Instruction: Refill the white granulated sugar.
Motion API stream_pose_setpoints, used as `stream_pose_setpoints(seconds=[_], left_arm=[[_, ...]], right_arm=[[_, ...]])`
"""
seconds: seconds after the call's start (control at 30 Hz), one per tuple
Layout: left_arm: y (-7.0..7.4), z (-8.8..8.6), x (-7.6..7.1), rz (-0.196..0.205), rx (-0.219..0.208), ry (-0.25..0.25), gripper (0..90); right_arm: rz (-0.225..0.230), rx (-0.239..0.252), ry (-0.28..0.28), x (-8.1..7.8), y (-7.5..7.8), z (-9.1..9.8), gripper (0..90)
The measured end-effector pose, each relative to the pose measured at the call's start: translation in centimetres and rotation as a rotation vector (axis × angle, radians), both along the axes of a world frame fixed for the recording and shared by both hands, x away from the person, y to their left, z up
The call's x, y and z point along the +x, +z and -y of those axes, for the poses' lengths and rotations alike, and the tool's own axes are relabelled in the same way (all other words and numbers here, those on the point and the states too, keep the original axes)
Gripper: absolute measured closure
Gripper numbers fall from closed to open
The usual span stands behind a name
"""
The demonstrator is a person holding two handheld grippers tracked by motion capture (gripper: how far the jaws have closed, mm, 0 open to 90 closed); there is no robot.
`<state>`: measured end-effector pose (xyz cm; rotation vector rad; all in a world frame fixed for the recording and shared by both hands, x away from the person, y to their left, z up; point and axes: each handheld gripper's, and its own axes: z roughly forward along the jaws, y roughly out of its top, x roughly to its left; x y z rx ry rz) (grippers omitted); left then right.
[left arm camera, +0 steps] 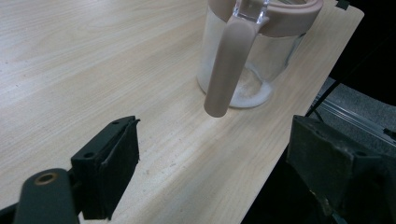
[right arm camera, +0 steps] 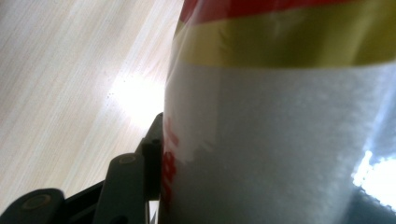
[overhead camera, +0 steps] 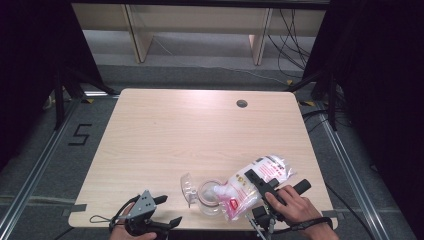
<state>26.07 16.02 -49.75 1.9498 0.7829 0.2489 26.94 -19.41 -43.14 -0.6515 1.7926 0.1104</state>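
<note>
Holding a clear bag [overhead camera: 252,185] of white powder with red and yellow print, the right claw [overhead camera: 256,182] is squeezed tight on it, tipping the bag's low end over a glass jug [overhead camera: 210,197]. The jug stands near the front edge of the wooden tabletop [overhead camera: 175,135], with a little white powder at its bottom and a pinkish rim and handle [left arm camera: 229,65]. The left claw [overhead camera: 167,210] sits wide apart and grips nothing, resting at the front edge, just left of the jug.

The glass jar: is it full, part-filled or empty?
Part-filled: the glass jar holds a thin layer of white powder at its bottom; above that its walls show clear.
</note>
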Motion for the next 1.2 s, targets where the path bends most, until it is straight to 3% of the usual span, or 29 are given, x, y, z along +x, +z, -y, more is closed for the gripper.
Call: stream_pose_setpoints(seconds=[1.2], left_arm=[[0.02, -0.03, 0.02, 0.001, 0.000, -0.001, 16.4]], right_arm=[[-0.005, 0.011, 0.005, -0.03, -0.03, -0.02, 52.1]])
